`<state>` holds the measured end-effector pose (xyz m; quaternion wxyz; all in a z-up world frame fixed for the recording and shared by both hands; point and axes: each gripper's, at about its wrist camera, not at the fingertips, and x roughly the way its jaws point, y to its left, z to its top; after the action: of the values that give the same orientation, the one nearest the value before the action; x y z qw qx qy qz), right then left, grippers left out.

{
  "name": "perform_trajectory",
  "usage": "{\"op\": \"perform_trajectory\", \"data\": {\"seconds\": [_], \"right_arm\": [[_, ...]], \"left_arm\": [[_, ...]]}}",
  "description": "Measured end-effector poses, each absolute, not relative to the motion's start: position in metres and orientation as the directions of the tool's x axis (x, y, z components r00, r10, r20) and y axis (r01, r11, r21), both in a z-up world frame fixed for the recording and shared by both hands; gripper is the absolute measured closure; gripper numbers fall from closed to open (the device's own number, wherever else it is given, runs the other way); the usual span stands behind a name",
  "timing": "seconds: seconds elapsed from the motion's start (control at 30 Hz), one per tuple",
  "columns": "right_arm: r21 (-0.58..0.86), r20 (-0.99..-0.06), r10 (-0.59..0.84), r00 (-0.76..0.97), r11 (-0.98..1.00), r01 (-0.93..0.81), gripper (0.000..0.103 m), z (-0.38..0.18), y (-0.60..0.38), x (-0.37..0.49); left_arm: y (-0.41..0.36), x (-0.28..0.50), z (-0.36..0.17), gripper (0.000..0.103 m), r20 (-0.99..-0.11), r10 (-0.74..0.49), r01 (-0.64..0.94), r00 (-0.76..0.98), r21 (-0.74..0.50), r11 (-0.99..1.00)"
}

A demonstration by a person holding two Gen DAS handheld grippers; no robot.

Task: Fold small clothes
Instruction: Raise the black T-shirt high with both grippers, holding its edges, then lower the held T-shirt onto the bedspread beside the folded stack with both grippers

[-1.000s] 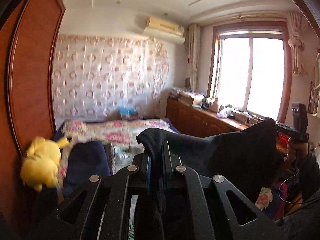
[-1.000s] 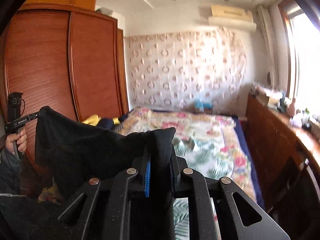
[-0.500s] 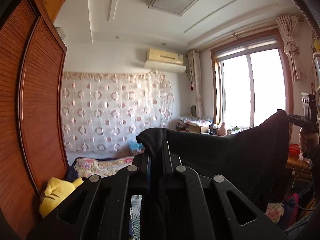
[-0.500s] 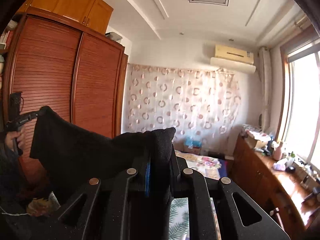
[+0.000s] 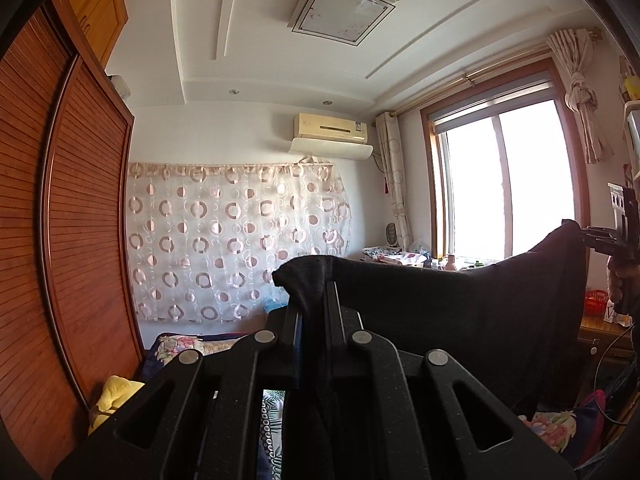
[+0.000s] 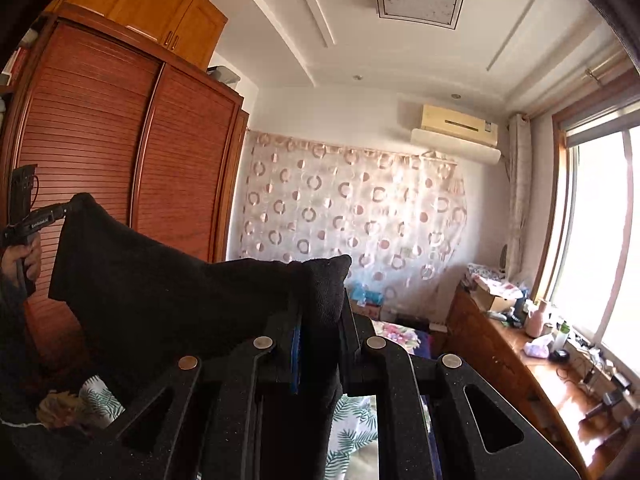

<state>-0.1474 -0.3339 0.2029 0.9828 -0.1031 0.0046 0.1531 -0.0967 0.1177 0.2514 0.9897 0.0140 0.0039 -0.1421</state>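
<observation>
A black garment (image 5: 460,312) hangs stretched in the air between my two grippers, well above the bed. My left gripper (image 5: 314,304) is shut on one top corner of it. My right gripper (image 6: 320,312) is shut on the other top corner. In the left wrist view the right gripper (image 5: 600,236) shows at the far right, pinching the cloth. In the right wrist view the black garment (image 6: 168,288) runs left to the left gripper (image 6: 52,216). The lower part of the garment is hidden behind the gripper bodies.
A bed with a floral cover (image 6: 352,432) lies below. A wooden wardrobe (image 5: 60,240) stands on the left with a yellow plush toy (image 5: 112,396) at its foot. A cluttered wooden counter (image 6: 532,372) runs under the window (image 5: 504,176) on the right.
Both grippers have risen and tilted upward with the garment, so the bed has dropped out of view and the ceiling fills the frames. Both stay shut on the cloth.
</observation>
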Motion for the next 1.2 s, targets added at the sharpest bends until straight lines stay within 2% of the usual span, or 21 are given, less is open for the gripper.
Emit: {"op": "perform_trajectory", "data": {"seconds": [0.2,0.33,0.53,0.67,0.87,1.2], "right_arm": [[-0.203,-0.072,0.284,0.956,0.934,-0.293,0.089,0.198,-0.33,-0.123],[-0.209,-0.133,0.261,0.956,0.936,-0.284,0.089,0.191,-0.326,-0.074],[-0.211,-0.292,0.242,0.925,0.927,-0.309,0.089,0.143,-0.322,0.051],[-0.177,-0.404,0.231,0.885,0.93,-0.323,0.089,0.088,-0.32,0.145],[-0.151,-0.555,0.191,0.81,0.934,-0.323,0.089,0.023,-0.31,0.263],[-0.068,-0.643,0.191,0.742,0.951,-0.303,0.088,0.019,-0.307,0.368]], "left_arm": [[0.114,-0.069,0.239,0.094,-0.067,-0.265,0.266,0.962,0.011,0.964],[0.106,-0.023,0.217,0.094,-0.127,-0.236,0.24,0.963,0.011,0.971],[0.087,0.082,0.151,0.094,-0.254,-0.189,0.202,0.949,0.025,0.979],[0.079,0.161,0.088,0.094,-0.385,-0.149,0.174,0.911,0.029,0.984],[0.067,0.234,0.03,0.094,-0.531,-0.123,0.164,0.838,0.029,0.986],[0.064,0.28,-0.001,0.094,-0.631,-0.1,0.156,0.77,0.034,0.987]]}}
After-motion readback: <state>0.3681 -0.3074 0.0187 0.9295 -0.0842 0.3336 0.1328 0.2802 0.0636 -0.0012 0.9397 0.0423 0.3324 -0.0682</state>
